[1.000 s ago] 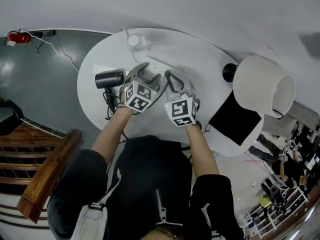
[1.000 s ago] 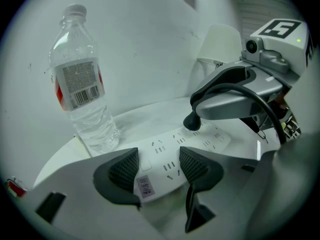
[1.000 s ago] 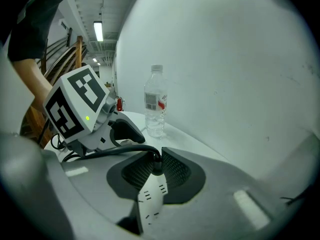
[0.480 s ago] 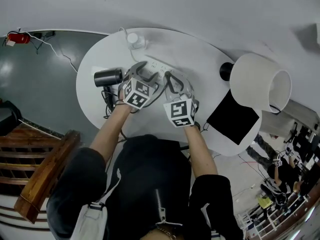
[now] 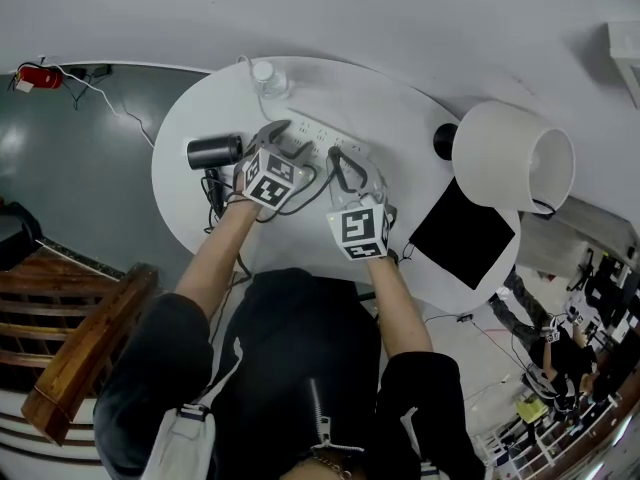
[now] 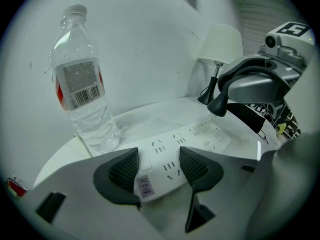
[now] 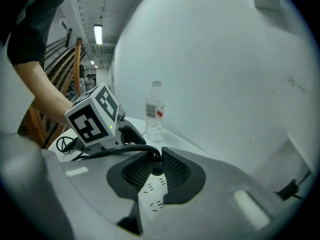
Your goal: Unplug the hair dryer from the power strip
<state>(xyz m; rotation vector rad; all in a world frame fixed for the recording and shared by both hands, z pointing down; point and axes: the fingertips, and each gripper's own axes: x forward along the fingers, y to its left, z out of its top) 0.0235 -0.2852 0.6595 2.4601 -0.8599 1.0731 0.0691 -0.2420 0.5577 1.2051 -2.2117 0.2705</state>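
The right gripper [image 7: 156, 176] has its jaws drawn in on the black plug [image 7: 157, 165], which still sits in a socket of the white power strip [image 7: 149, 196]; the plug's black cable [image 7: 115, 150] runs off to the left. The left gripper [image 6: 159, 168] stands well open, its jaws either side of the strip's switch end and holding nothing. The strip lies on the round white table [image 5: 400, 108] beside a water bottle [image 6: 82, 84]; the black hair dryer [image 5: 215, 153] lies near the table's left edge.
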